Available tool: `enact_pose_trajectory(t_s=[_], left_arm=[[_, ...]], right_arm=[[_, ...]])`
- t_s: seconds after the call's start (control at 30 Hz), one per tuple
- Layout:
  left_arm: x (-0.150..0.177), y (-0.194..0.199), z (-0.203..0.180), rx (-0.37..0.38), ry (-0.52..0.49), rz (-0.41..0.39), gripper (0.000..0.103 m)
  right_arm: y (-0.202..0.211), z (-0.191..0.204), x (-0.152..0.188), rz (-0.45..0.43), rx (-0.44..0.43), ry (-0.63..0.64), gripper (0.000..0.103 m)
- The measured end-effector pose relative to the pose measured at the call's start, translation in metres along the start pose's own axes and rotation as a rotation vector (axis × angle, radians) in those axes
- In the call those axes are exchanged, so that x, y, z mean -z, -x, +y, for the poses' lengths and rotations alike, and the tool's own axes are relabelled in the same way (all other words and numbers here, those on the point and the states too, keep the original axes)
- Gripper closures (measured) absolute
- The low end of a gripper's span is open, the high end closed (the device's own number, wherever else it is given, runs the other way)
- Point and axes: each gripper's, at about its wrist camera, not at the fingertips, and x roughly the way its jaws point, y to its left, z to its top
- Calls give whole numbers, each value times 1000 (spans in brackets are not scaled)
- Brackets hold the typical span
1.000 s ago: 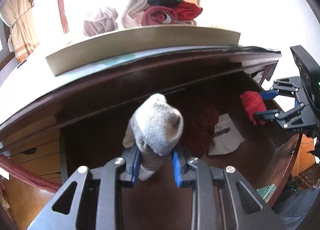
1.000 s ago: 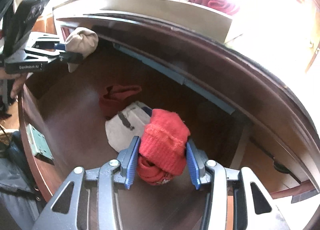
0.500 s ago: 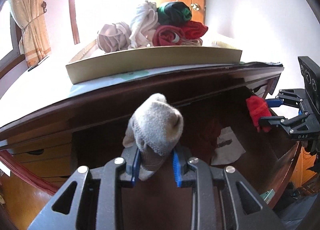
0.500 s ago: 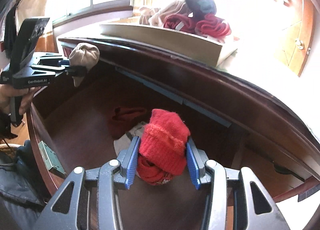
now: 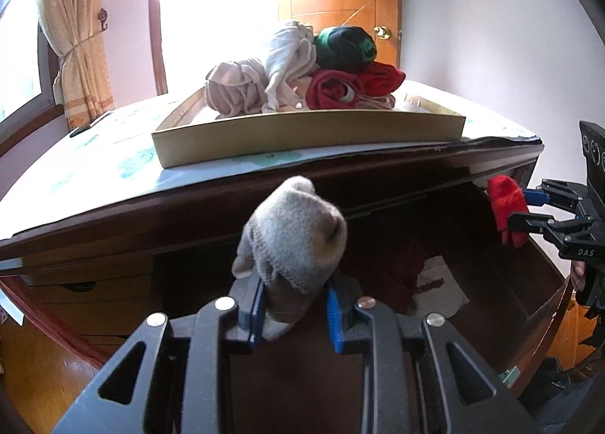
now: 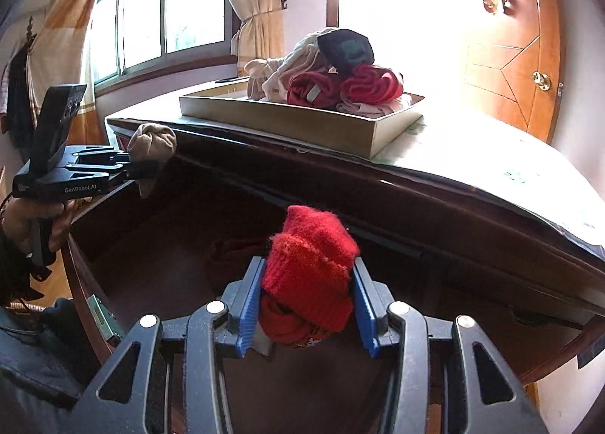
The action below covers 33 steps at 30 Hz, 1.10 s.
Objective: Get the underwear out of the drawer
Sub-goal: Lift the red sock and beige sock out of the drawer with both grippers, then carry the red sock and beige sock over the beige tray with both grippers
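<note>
Left gripper fingers clamp grey rolled bundle; right gripper fingers clamp red rolled bundle. Both held above open drawer, likely bound for tray on desk. More underwear lies inside drawer.

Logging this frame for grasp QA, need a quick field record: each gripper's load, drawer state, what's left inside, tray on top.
left gripper: shut on grey rolled bundle
right gripper: shut on red rolled bundle
drawer: open, both bundles held above it
left in drawer: dark red garment, pale item
tray: on the dresser top, holds a heap of rolled garments
</note>
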Motion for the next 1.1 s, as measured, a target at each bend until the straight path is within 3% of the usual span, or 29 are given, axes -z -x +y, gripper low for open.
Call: enact_pose_trajectory(t_s=[0.7,0.8,1.1], left_arm=[[2,9,1,-66,23,-71,78],[2,10,0,-73,20,-65,78],[2,12,-21,-60,13,-71,78]], right_arm=[[8,10,-2,-115,43,2,56],[7,11,-4,-117,12,-20,56],[3,39,-8,-141,8,19,56]])
